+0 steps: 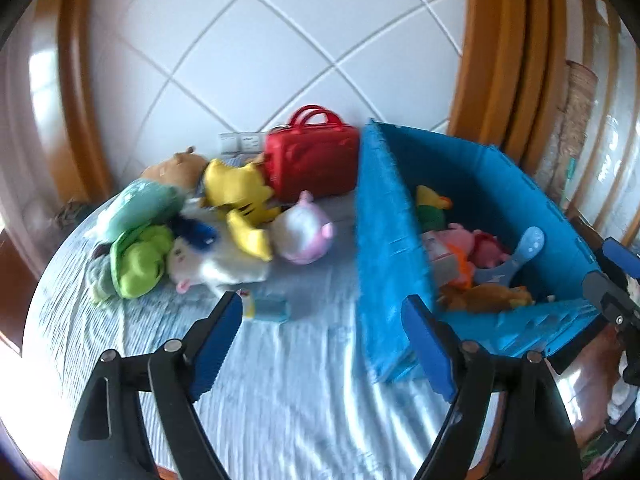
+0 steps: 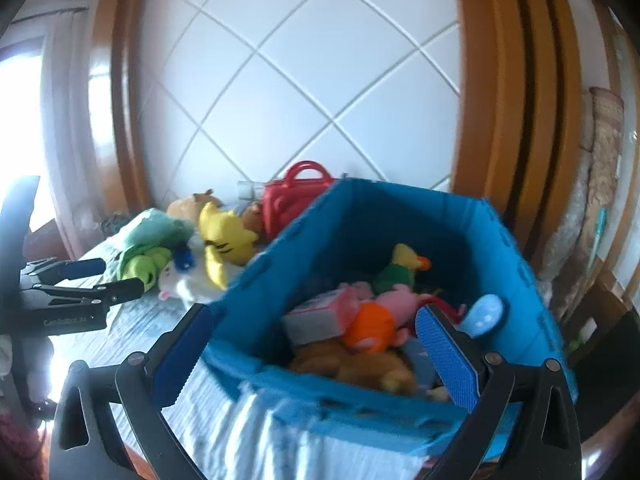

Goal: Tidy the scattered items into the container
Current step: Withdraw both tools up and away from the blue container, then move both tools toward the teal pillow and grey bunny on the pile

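Observation:
A blue crate (image 1: 384, 240) stands on the bed at the right and holds several toys, among them a pink plush (image 1: 460, 236), a brown plush (image 1: 488, 298) and a blue spoon (image 1: 524, 248). It also shows in the right wrist view (image 2: 360, 216). A pile of plush toys lies left of it: a yellow one (image 1: 240, 196), a pink-white one (image 1: 304, 232), a green one (image 1: 138, 260) and a white one (image 1: 216, 264). A small blue box (image 1: 272, 309) lies just beyond my left gripper (image 1: 324, 320), which is open and empty. My right gripper (image 2: 312, 332) is open and empty over the crate's near rim.
A red handbag (image 1: 316, 160) stands behind the toys against the white tiled wall. The bed has a light blue sheet (image 1: 288, 392). Wooden frames (image 1: 500, 60) flank the wall. The left gripper shows at the left edge of the right wrist view (image 2: 92, 280).

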`<control>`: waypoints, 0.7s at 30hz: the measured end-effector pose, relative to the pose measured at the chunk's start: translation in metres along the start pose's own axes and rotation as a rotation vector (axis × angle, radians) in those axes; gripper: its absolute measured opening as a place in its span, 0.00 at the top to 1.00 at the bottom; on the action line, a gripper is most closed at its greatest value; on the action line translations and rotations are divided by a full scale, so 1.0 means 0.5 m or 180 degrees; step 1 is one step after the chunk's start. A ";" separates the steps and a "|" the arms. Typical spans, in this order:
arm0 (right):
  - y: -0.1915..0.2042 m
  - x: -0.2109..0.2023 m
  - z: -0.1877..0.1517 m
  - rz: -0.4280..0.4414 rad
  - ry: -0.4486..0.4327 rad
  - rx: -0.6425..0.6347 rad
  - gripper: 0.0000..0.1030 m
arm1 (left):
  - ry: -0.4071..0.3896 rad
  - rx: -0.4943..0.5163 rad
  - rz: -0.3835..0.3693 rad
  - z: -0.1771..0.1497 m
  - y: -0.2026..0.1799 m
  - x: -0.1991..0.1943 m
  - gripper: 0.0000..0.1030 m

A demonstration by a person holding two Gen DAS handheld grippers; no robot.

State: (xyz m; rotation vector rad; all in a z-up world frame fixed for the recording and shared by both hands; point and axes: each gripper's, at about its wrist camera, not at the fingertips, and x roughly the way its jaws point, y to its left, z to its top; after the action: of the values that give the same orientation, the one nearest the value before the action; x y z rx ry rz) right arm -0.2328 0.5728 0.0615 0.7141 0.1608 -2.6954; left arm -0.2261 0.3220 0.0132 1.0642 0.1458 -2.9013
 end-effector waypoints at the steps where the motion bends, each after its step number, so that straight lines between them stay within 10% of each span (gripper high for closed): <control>1: 0.023 0.001 -0.004 0.0006 0.0008 -0.0020 0.00 | -0.0004 -0.0024 0.0020 -0.011 0.020 -0.008 0.20; 21: 0.324 -0.018 -0.106 -0.0102 0.0194 0.0096 0.00 | 0.0053 -0.0201 0.0247 -0.184 0.339 -0.119 0.20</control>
State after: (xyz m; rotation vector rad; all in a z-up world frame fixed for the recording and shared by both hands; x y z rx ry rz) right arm -0.1430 0.4348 0.0167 0.8098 0.1480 -2.7132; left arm -0.1084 0.1640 -0.0303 1.0594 0.1911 -2.8001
